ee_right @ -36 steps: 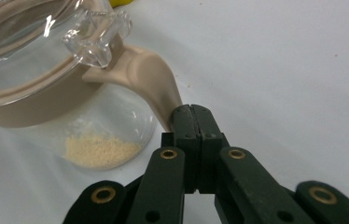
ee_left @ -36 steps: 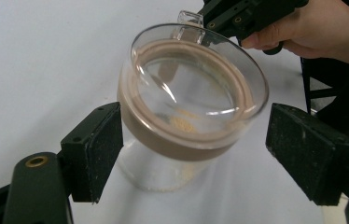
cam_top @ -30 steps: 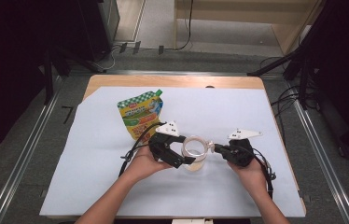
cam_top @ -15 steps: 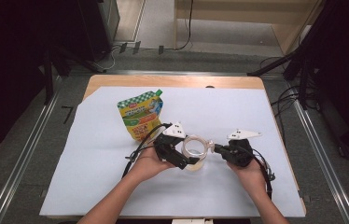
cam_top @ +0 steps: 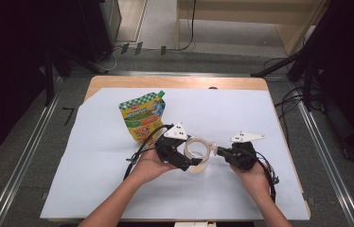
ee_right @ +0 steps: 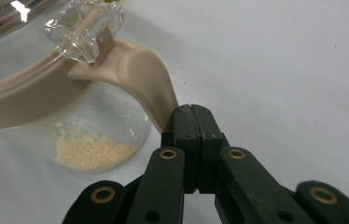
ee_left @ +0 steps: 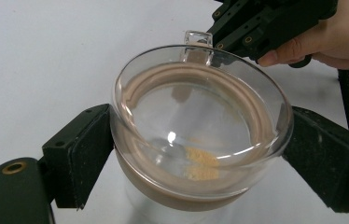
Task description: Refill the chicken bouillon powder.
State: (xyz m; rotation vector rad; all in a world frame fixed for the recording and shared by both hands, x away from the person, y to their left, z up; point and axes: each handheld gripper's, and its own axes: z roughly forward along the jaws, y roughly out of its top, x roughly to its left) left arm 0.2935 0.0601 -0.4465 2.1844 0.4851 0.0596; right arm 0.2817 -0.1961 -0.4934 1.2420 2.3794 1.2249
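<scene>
Glass jar [cam_top: 197,153] on the table [cam_top: 241,113], rigid, slippery and breakable: left tool [ee_left: 196,154] clamps its lidded rim, right tool [ee_right: 192,114] shut on the beige handle [ee_right: 147,77], the securer hold.

**Open sheet all round, pouch close behind the left hand**

The worktop [cam_top: 241,113] lies bare to the right, at the far end and along the near edge, giving wide passage. The one obstacle is the green pouch [cam_top: 143,117], lying just beyond the left gripper [cam_top: 184,158]. Between the two hands, the glass jar [cam_top: 198,152] blocks the middle; the right gripper [cam_top: 222,152] meets its handle.
</scene>
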